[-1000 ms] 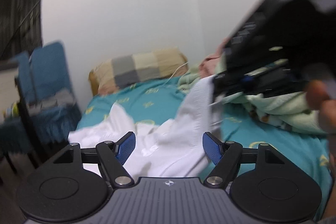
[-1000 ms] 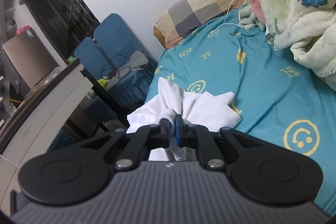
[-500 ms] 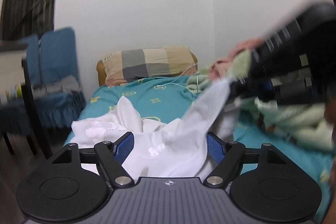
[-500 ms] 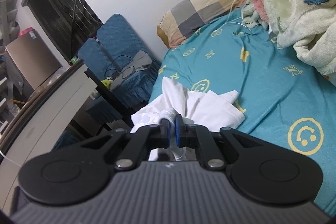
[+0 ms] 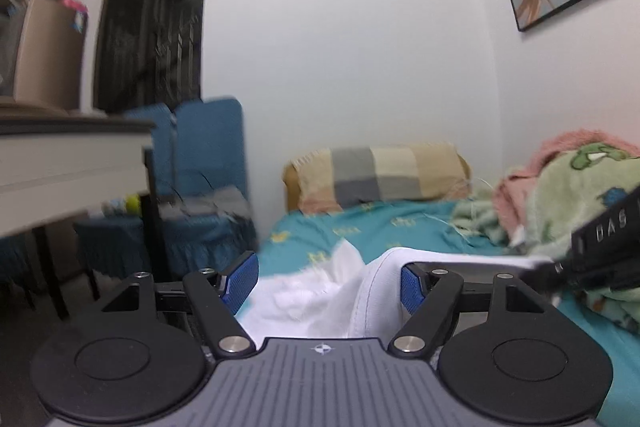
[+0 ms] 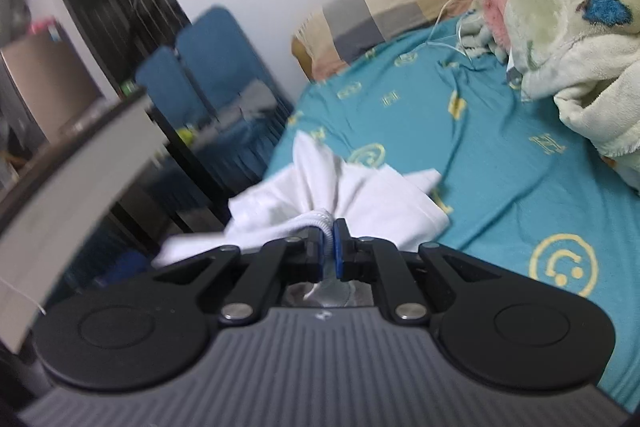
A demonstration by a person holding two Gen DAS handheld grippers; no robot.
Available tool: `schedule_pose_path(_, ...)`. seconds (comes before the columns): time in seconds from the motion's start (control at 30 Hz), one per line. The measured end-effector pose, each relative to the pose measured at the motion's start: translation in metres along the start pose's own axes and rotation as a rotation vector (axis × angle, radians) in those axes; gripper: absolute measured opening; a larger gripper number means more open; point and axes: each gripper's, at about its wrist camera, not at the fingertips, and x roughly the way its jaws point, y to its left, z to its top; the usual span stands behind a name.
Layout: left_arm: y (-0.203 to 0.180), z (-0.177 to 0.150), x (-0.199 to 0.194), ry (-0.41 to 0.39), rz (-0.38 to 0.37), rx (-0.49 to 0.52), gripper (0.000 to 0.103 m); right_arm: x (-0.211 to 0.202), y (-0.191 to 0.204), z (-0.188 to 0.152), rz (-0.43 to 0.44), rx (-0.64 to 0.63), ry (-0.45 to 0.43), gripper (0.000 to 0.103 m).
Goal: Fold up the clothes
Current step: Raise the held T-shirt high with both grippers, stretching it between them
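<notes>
A white garment (image 6: 360, 195) lies bunched on the teal bed sheet (image 6: 500, 155) near the bed's left edge. My right gripper (image 6: 329, 241) is shut on a ribbed edge of the garment and holds it up off the sheet. In the left wrist view my left gripper (image 5: 328, 281) is open, its blue pads on either side of a raised fold of the white garment (image 5: 372, 291), not clamping it. The right gripper's body (image 5: 600, 251) shows at the right of that view, pulling the cloth taut.
A plaid pillow (image 5: 380, 179) lies at the bed's head. A green and pink blanket heap (image 6: 568, 15) fills the bed's right side, with a white cable (image 6: 452, 7) beside it. Blue chairs (image 5: 204, 167) and a desk (image 5: 68, 155) stand left of the bed.
My left gripper has tilted up and swung left, toward the chairs and desk, with the garment fold now between its pads. My right gripper keeps its hold and has shifted slightly.
</notes>
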Motion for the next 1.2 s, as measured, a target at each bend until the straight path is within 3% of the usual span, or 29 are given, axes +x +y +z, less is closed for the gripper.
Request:
schedule_pose_path(0.2,-0.001,-0.013,0.022,0.219,0.004,0.037,0.073,-0.013,0.001,0.002,0.054,0.014,-0.081,0.008)
schedule_pose_path(0.37,0.000,-0.024,0.027,0.315,0.034,0.081,0.073,-0.024,0.005,0.004,0.022,-0.008,-0.184,0.008)
schedule_pose_path(0.43,0.004,-0.026,0.026,0.343,0.049,0.083,0.068,-0.026,0.005,0.005,-0.004,-0.010,-0.208,0.008)
schedule_pose_path(0.5,0.014,-0.020,0.018,0.299,0.081,0.057,0.057,-0.024,0.004,0.005,-0.056,-0.028,-0.203,0.008)
schedule_pose_path(0.57,0.026,-0.005,0.012,0.222,0.102,-0.001,0.054,-0.015,0.002,0.003,-0.121,-0.046,-0.152,0.008)
schedule_pose_path(0.6,0.034,0.003,0.007,0.183,0.092,-0.039,0.045,-0.010,-0.001,0.002,-0.139,-0.040,-0.117,0.009)
schedule_pose_path(0.7,0.049,0.023,-0.005,0.089,0.052,-0.108,0.026,0.010,-0.014,-0.003,-0.111,0.043,0.002,0.013)
schedule_pose_path(0.8,0.056,0.035,-0.013,0.044,0.004,-0.142,0.016,0.021,-0.015,-0.010,-0.110,0.061,0.063,0.035)
schedule_pose_path(0.83,0.058,0.038,-0.015,0.042,-0.011,-0.154,0.015,0.025,-0.013,-0.012,-0.123,0.047,0.078,0.041)
schedule_pose_path(0.97,0.063,0.042,-0.016,0.049,-0.033,-0.167,0.014,0.041,-0.005,-0.022,-0.115,0.008,0.204,0.045)
schedule_pose_path(1.07,0.066,0.043,-0.017,0.051,-0.033,-0.173,0.014,0.054,0.009,-0.034,-0.129,-0.102,0.297,0.044)
schedule_pose_path(1.17,0.067,0.041,-0.013,0.065,-0.019,-0.169,0.014,0.057,0.018,-0.045,-0.187,-0.196,0.336,0.042)
schedule_pose_path(1.2,0.067,0.039,-0.011,0.078,-0.018,-0.166,0.014,0.054,0.018,-0.044,-0.209,-0.198,0.318,0.033)
